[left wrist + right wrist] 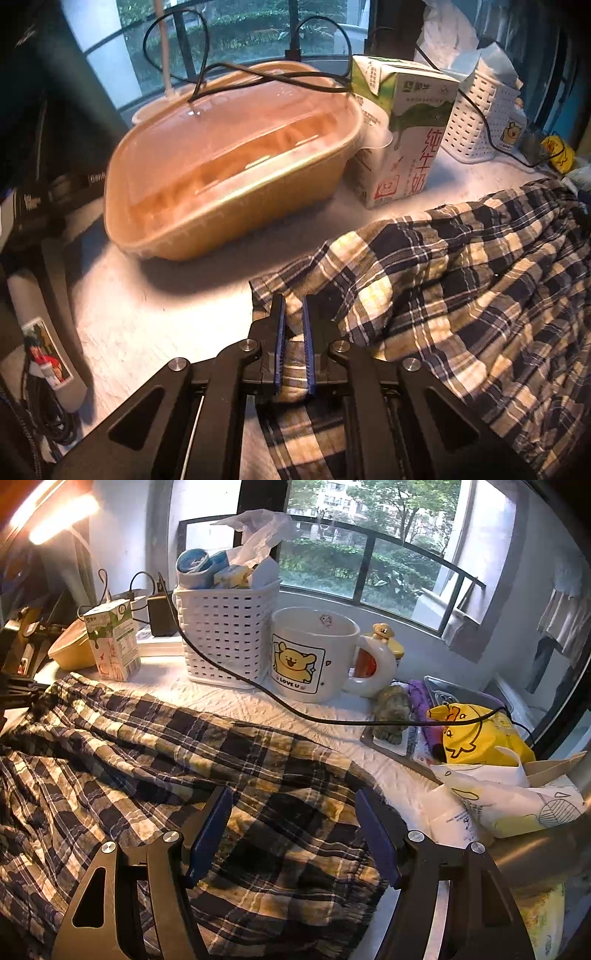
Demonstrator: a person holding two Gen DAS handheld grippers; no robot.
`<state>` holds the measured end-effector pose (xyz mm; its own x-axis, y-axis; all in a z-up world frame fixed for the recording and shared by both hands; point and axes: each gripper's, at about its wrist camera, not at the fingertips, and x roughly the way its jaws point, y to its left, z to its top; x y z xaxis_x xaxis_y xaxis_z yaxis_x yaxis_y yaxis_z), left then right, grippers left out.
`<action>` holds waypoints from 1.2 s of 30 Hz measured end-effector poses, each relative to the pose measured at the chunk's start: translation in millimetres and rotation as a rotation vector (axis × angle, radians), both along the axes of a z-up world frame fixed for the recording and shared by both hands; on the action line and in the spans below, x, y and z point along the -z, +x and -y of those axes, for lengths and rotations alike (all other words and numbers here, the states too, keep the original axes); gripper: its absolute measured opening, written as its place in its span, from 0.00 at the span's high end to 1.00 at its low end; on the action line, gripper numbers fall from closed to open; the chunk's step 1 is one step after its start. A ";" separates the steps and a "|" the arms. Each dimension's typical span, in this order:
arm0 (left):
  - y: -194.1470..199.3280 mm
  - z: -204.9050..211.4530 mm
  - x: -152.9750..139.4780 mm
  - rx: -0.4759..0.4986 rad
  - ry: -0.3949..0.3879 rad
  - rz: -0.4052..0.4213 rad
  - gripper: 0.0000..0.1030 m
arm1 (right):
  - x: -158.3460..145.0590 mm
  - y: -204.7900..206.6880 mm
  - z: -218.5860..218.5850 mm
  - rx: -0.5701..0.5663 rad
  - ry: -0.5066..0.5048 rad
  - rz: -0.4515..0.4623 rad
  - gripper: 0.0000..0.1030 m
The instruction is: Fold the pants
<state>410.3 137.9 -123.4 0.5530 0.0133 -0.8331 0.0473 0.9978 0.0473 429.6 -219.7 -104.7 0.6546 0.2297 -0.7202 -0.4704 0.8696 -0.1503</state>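
The plaid pants (pixel 461 288) lie crumpled on the white textured table (pixel 155 306), dark blue, cream and tan checks. My left gripper (pixel 293 314) is shut on a fold of the pants near their left edge, cloth pinched between the blue pads. In the right wrist view the pants (pixel 166 760) spread across the lower left. My right gripper (pixel 293 823) is open wide, its blue pads (pixel 210 834) hovering just above the right end of the pants, holding nothing.
A lidded tan food container (pixel 229 162) and a milk carton (pixel 402 136) stand just beyond the left gripper. A white basket (pixel 225 635), a bear mug (pixel 314 653), a black cable (pixel 332 720), a tray (pixel 399 755) and yellow bags (pixel 476 734) crowd the back and right.
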 end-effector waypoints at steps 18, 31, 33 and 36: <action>-24.4 -10.1 -4.3 -0.041 -0.061 0.012 0.20 | 12.3 -1.5 5.8 0.005 0.009 -0.035 0.31; -9.2 0.5 -5.5 0.005 -0.055 0.002 0.78 | 17.5 0.7 10.3 0.012 0.027 -0.047 0.31; -16.8 1.7 -7.8 0.007 -0.047 0.011 0.98 | 17.7 0.9 10.0 0.013 0.030 -0.049 0.31; -23.6 6.7 -13.8 0.011 -0.020 0.050 0.99 | 19.2 1.9 9.7 0.012 0.035 -0.052 0.31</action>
